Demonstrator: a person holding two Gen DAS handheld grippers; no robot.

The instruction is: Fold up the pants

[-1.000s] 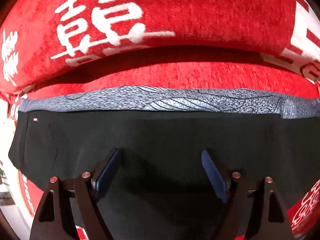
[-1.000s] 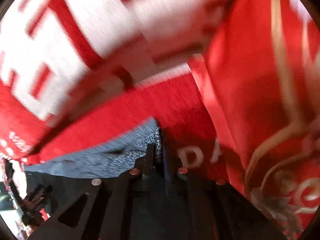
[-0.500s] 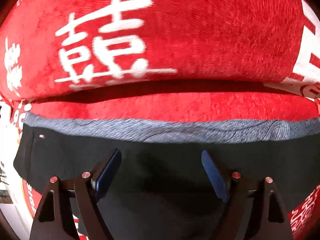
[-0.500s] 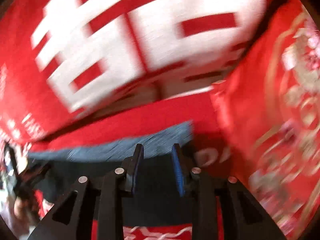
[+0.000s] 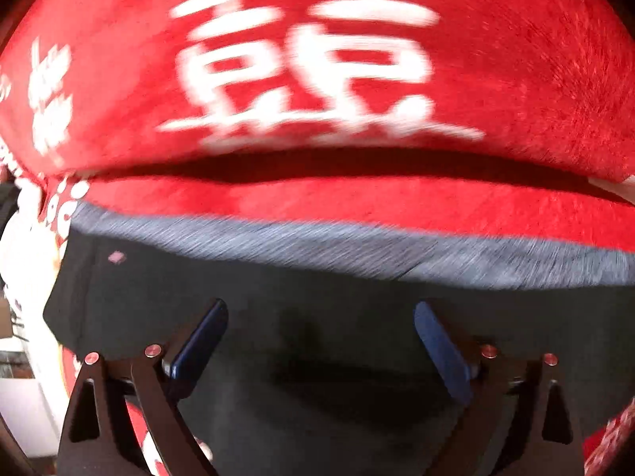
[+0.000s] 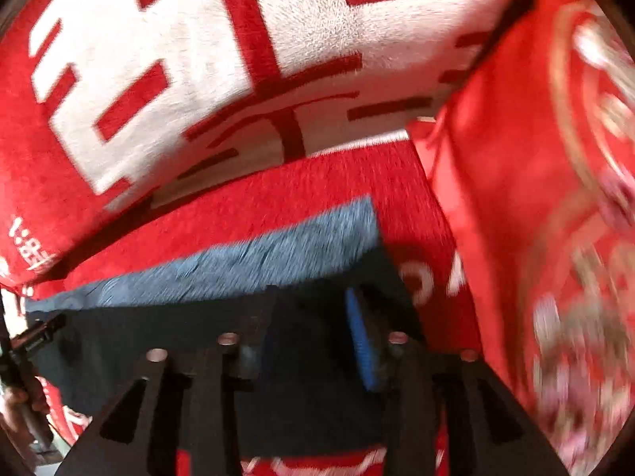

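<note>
Our left gripper (image 5: 320,331) hangs over the dark pants (image 5: 337,357) with its jaws opening wide; cloth lies below the gap, but the blue pads (image 5: 200,341) press on nothing. Our right gripper (image 6: 313,331) is likewise released, its jaws opening above the garment's right-hand edge, nothing pinched between them.

Going from largest to smallest: the red blanket (image 5: 397,202) with white lettering covers the whole surface, and big red cushions (image 6: 198,59) stand behind it. On the blanket the pants lie flat, a folded black panel nearest us with a grey patterned band (image 5: 357,250) showing along its far edge. A small pale tag (image 5: 117,257) sits near the left corner.

We judge the fabric light, thin and limp. It should drape rather than hold a shape, and the plush blanket may drag at it. A pinch at the corners or along a doubled edge looks best to us, one gripper at each end, so the layers lift together and do not slide apart. The middle would only bunch.

We see no containers in either view, so there are no contents to report.
</note>
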